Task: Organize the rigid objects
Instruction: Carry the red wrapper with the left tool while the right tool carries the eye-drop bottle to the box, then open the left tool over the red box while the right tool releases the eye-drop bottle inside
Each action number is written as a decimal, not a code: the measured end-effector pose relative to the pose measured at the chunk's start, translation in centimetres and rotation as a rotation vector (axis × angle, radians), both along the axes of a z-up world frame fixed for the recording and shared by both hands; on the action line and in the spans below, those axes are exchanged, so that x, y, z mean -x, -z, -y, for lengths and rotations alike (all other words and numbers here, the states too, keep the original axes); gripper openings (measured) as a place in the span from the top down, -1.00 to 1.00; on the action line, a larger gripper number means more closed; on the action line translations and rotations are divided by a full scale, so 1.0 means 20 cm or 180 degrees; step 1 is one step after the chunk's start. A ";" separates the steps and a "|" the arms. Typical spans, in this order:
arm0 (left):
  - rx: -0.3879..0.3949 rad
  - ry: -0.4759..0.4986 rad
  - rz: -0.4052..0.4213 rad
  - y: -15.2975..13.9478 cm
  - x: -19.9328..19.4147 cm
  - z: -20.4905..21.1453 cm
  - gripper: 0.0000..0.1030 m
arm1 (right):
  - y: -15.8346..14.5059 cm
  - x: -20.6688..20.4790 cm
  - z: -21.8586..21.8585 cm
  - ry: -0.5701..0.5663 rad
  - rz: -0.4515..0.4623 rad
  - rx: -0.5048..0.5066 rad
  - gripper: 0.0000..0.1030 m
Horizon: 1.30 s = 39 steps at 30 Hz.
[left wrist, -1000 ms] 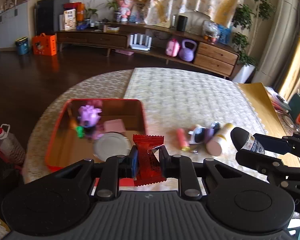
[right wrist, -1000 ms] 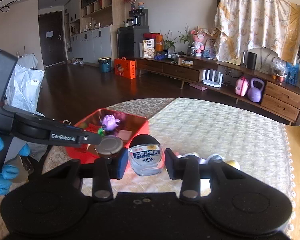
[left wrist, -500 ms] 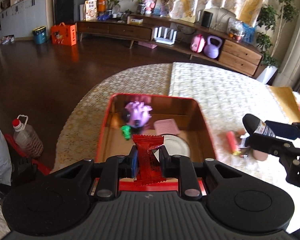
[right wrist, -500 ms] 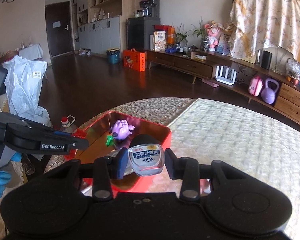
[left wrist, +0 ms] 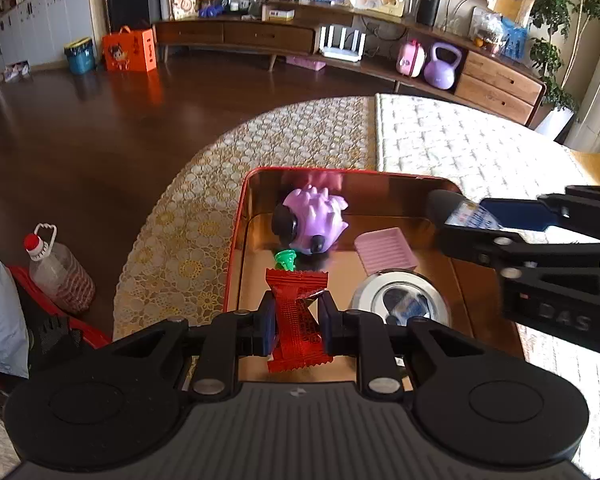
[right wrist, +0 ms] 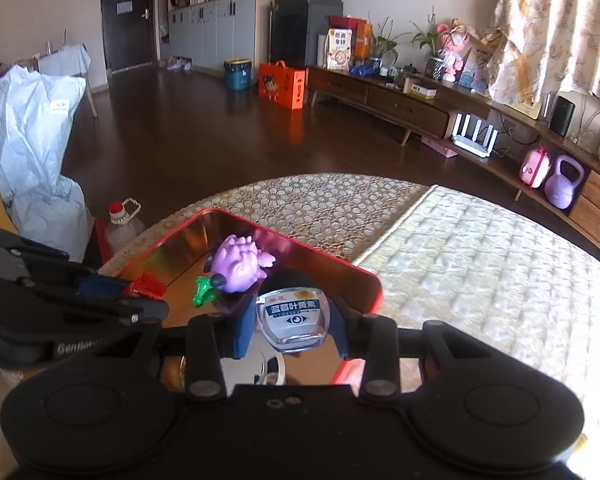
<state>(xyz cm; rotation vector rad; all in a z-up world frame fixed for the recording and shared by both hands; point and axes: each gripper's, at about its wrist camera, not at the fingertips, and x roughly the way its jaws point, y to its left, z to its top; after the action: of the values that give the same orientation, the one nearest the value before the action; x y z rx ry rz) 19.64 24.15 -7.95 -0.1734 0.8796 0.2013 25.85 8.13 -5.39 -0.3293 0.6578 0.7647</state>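
Over the red-rimmed metal tray (left wrist: 236, 240) with a gold shiny floor: left gripper (left wrist: 296, 322) clamped on a red crinkled foil sachet (left wrist: 296, 312), above the tray's near-left part. Right gripper (right wrist: 292, 330) clamped on a small clear bottle with black cap and blue-white label (right wrist: 294, 318), at the tray's right side. On the tray floor: purple spiky plastic toy (left wrist: 314, 220), green plastic piece (left wrist: 286, 259), pink ribbed rectangular dish (left wrist: 386, 247), round silver metal lid (left wrist: 400, 300).

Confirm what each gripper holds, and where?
Left gripper: red snack packet, pinched across its middle. Right gripper: small clear bottle, fingers on its sides; black cap points away.
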 end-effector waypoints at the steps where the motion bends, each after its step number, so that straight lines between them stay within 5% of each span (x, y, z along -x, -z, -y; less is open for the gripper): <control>1: 0.0010 -0.0005 -0.0024 0.01 -0.01 -0.01 0.59 | 0.01 -0.01 -0.02 -0.0006 -0.0003 0.0031 0.25; 19: -0.0102 0.0167 -0.0157 0.12 -0.14 0.02 0.59 | 0.18 -0.16 -0.18 0.0076 -0.0232 0.0396 0.25; 29: -0.0255 0.0192 -0.0144 0.13 -0.18 0.04 0.59 | 0.15 -0.17 -0.11 0.0126 -0.0356 0.0193 0.20; 39: -0.0095 0.0170 -0.0144 0.12 -0.17 0.02 0.49 | 0.02 -0.12 0.02 0.0068 -0.0449 -0.0178 0.12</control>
<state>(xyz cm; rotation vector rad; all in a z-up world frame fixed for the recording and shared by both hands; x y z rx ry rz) 23.06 23.68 -10.27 -0.1179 0.9246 0.1691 28.25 7.63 -5.83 -0.2181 0.7698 0.7894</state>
